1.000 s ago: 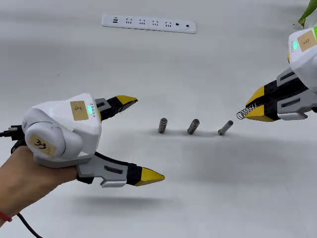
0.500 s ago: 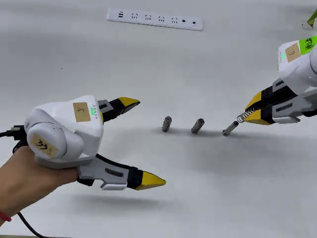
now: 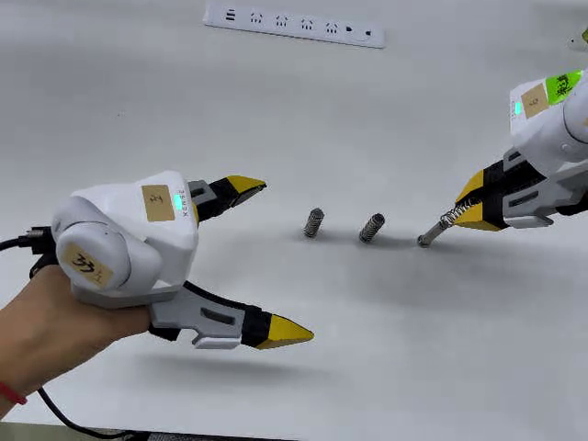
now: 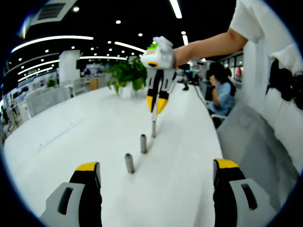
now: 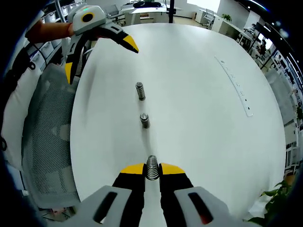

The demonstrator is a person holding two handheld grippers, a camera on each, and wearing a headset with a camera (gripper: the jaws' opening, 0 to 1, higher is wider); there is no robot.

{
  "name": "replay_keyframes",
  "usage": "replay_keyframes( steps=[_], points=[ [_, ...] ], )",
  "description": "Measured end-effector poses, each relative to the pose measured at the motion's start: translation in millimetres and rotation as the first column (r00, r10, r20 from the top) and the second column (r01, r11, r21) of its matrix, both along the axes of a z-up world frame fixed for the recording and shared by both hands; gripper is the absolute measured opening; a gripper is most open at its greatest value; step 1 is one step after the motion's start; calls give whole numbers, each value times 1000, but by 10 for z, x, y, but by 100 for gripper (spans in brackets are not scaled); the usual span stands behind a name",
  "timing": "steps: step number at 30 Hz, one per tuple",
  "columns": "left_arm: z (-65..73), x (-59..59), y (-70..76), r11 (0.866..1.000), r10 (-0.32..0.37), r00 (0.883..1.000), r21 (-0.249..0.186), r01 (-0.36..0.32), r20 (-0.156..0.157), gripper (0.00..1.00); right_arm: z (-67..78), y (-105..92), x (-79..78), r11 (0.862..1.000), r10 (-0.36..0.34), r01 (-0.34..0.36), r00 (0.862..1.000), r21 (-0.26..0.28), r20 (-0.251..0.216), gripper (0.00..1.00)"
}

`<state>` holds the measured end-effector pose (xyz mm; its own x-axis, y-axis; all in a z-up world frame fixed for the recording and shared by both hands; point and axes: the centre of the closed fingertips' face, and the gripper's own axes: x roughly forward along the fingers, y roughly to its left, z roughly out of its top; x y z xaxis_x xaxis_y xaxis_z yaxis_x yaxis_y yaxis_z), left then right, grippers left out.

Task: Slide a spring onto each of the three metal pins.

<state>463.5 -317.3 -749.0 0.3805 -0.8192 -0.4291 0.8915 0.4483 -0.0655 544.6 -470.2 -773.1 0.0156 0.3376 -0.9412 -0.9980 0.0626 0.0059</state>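
My right gripper (image 3: 469, 207) is clenched on a spring (image 3: 455, 218), pinching it between the yellow tips; the coil sticks out and slants down to the top of the rightmost pin (image 3: 427, 238). Whether its end is over the pin or only touching I cannot make out (the two blur into one thin line). In the right gripper view the spring (image 5: 151, 168) stands end-on between my jaws. The middle pin (image 3: 371, 228) and the left pin (image 3: 314, 222) each wear a spring and stand on the white table (image 3: 367, 349). My left gripper (image 3: 276, 259) hangs well apart from them, jaws spread wide, grasping nothing. A power strip (image 3: 294, 25) lies far back.
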Motion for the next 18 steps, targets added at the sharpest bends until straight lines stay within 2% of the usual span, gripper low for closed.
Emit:
replay_keyframes(
  steps=[18],
  points=[
    [-7,-27,-9,1000,8,1000,-15,-8,-10,100,-110,31,-34,1000,2,-2,1000,-8,-12,12]
  ],
)
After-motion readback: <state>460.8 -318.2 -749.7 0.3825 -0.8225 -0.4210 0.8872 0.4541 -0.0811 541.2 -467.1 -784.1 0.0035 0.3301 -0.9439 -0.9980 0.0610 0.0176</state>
